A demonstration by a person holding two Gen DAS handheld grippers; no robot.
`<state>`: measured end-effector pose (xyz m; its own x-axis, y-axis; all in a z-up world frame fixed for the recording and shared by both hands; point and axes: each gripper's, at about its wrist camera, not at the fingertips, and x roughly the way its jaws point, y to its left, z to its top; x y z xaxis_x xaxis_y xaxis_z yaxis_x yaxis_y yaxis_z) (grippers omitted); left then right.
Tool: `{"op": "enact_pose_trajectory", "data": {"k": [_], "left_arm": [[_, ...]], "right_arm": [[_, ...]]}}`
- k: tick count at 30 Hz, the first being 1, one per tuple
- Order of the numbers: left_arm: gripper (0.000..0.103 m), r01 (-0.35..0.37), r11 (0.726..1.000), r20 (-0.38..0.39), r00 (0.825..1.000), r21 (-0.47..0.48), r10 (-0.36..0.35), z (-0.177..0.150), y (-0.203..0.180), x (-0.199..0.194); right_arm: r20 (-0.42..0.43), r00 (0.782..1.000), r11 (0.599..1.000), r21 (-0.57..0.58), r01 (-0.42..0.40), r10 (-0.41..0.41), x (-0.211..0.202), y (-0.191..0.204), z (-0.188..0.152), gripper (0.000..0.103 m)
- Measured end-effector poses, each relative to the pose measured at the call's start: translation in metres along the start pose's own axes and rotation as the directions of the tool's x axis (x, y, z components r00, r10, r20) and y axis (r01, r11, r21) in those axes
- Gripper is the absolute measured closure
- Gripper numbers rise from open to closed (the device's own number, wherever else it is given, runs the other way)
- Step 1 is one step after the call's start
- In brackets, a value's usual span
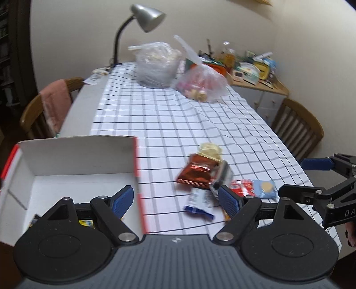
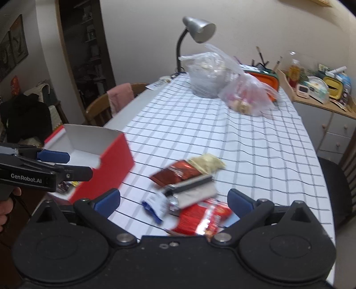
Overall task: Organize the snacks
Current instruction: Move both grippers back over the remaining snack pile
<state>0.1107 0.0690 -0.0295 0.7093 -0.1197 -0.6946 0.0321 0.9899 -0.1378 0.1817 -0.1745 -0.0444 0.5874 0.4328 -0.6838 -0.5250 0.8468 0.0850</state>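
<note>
**Snack heap lies loose between box and right fingers**

The snacks (image 1: 213, 177) lie in a small heap on the checked cloth (image 1: 178, 124), just right of the red box (image 1: 73, 169). In the heap: a red-brown foil pack (image 2: 175, 173), a pale crumpled bag (image 2: 208, 163) touching its far end, a grey-and-black bar (image 2: 193, 186) across the middle, a blue-and-white wrapper (image 2: 155, 206) nearest the box, and a red pack (image 2: 204, 219) at the near edge. A light-blue biscuit pack (image 1: 265, 189) sits at the heap's right side.

The right gripper (image 2: 173, 201) hovers over the near edge of the heap, fingers spread wide and empty; the red pack and blue wrapper show in the gap between the pads, neither one touched. The left gripper (image 1: 178, 200) is also wide and holds nothing; its left pad (image 1: 122, 200) hangs over the box's open white inside, its right pad (image 1: 229, 200) over the heap's near edge, with the box's right wall between them. A yellow packet (image 1: 85, 222) shows in the box's near corner.

Farther up the table stand two clear plastic bags (image 1: 178, 69) and a grey lamp (image 1: 144, 17). Motion blurs both views
</note>
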Motion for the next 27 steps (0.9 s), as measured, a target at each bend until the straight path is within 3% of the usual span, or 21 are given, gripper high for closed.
{"op": "enact_pose_trajectory", "data": {"k": [6, 15, 21, 27], "left_arm": [[0.02, 0.02, 0.999, -0.04, 0.999, 0.045, -0.019, 0.001, -0.039, 0.026], [0.02, 0.069, 0.973, -0.13, 0.991, 0.222, -0.041, 0.006, -0.095, 0.069], [0.02, 0.039, 0.968, -0.201, 0.98, 0.248, 0.012, 0.013, -0.109, 0.107], [0.02, -0.007, 0.945, -0.232, 0.969, 0.326, 0.088, 0.023, -0.12, 0.14]], "right_arm": [[-0.038, 0.999, 0.999, -0.036, 0.008, -0.009, -0.002, -0.034, -0.013, 0.0], [-0.146, 0.989, 0.987, -0.16, -0.028, 0.005, 0.026, -0.08, -0.029, 0.001], [-0.205, 0.979, 0.974, -0.22, -0.056, 0.01, 0.059, -0.103, -0.037, 0.005], [-0.237, 0.971, 0.961, -0.265, -0.081, 0.017, 0.082, -0.12, -0.04, 0.012]]}}
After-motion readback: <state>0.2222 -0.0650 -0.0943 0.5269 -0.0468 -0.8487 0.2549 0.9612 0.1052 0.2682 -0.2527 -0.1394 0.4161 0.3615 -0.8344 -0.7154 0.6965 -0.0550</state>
